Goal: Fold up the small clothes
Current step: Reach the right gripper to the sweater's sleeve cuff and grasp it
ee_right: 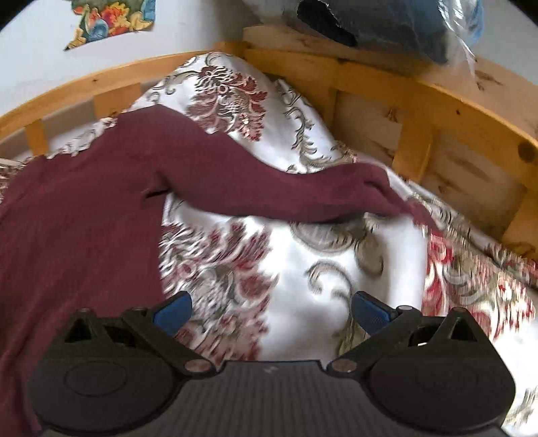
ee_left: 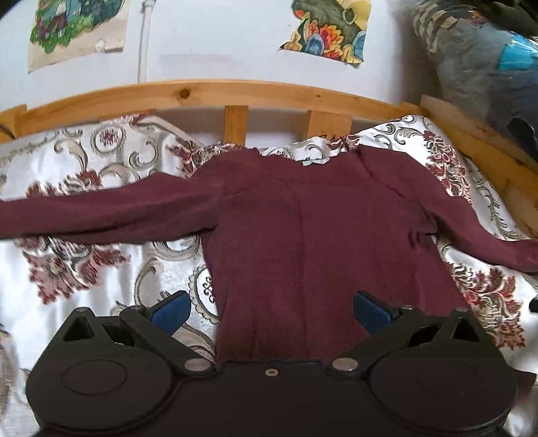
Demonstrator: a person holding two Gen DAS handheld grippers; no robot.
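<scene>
A maroon long-sleeved top (ee_left: 302, 228) lies flat on the patterned bedspread (ee_left: 101, 269), collar toward the headboard, both sleeves spread out sideways. My left gripper (ee_left: 270, 311) hovers open over the top's lower part, blue pads wide apart and holding nothing. In the right wrist view the same top (ee_right: 77, 218) fills the left side, and its right sleeve (ee_right: 269, 188) stretches to the right across the bedspread (ee_right: 319, 255). My right gripper (ee_right: 270, 311) is open above bare bedspread, below the sleeve and right of the top's body, with nothing in it.
A wooden bed rail (ee_left: 208, 95) runs along the far side and a wooden side frame (ee_right: 420, 111) along the right. Dark bundled clothes (ee_left: 487, 60) sit on the frame at the right. Paper pictures (ee_left: 329, 30) hang on the white wall.
</scene>
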